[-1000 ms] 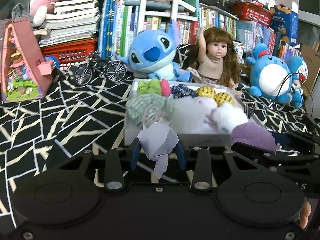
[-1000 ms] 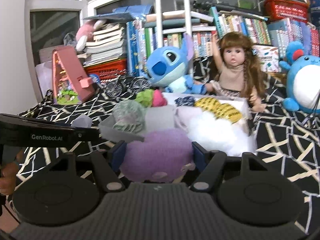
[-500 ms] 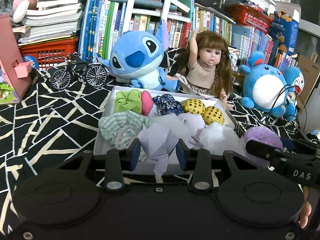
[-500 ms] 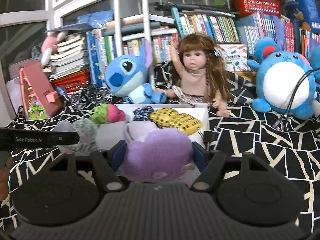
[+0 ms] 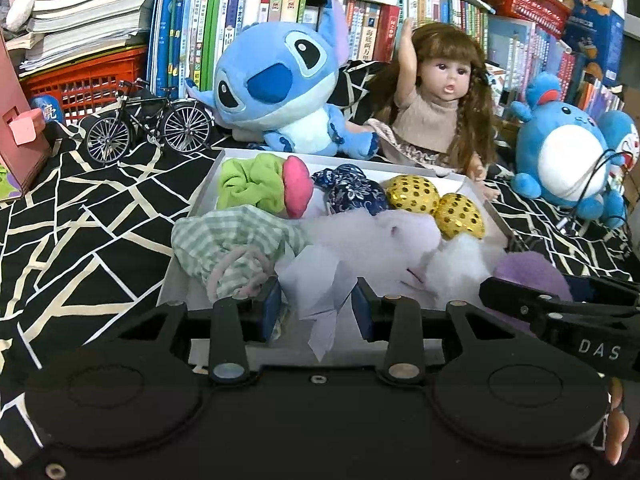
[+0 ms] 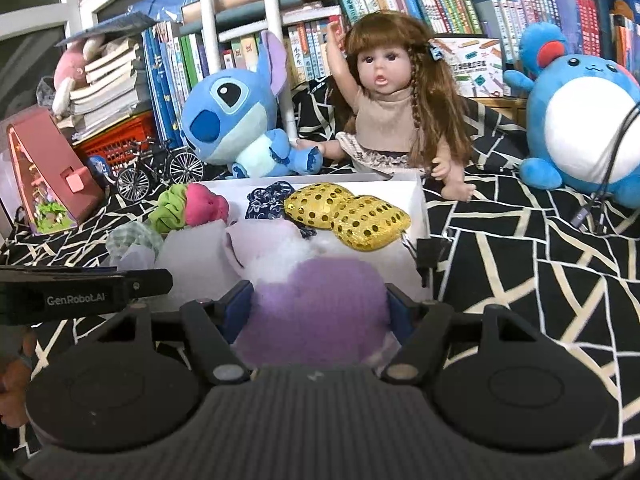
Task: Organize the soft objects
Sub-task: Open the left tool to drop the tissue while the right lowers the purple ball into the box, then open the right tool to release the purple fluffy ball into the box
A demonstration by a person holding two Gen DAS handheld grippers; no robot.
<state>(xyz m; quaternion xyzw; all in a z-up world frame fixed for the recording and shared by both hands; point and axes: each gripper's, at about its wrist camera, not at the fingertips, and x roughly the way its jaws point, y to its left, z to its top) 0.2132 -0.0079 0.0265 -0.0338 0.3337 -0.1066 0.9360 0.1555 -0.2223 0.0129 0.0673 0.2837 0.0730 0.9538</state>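
Black bedspread with cream crackle lines (image 5: 80, 240), bookshelves behind. Left gripper (image 5: 318, 306) clenched on pale lilac crumpled cloth (image 5: 320, 280); right gripper (image 6: 318, 312) clamped on fuzzy purple plush ball (image 6: 316, 312). Both now closer to shallow white tray (image 5: 208, 184) of soft items, directly ahead; drop-off likely next.

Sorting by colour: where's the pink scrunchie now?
In both wrist views, the pink scrunchie lies at the white tray's far left, between the green scrunchie and navy floral one.

Both grippers, left gripper (image 5: 316, 304) and right gripper (image 6: 320, 312), are matt black with round housings, silver screws, blue finger pads and white lettering.
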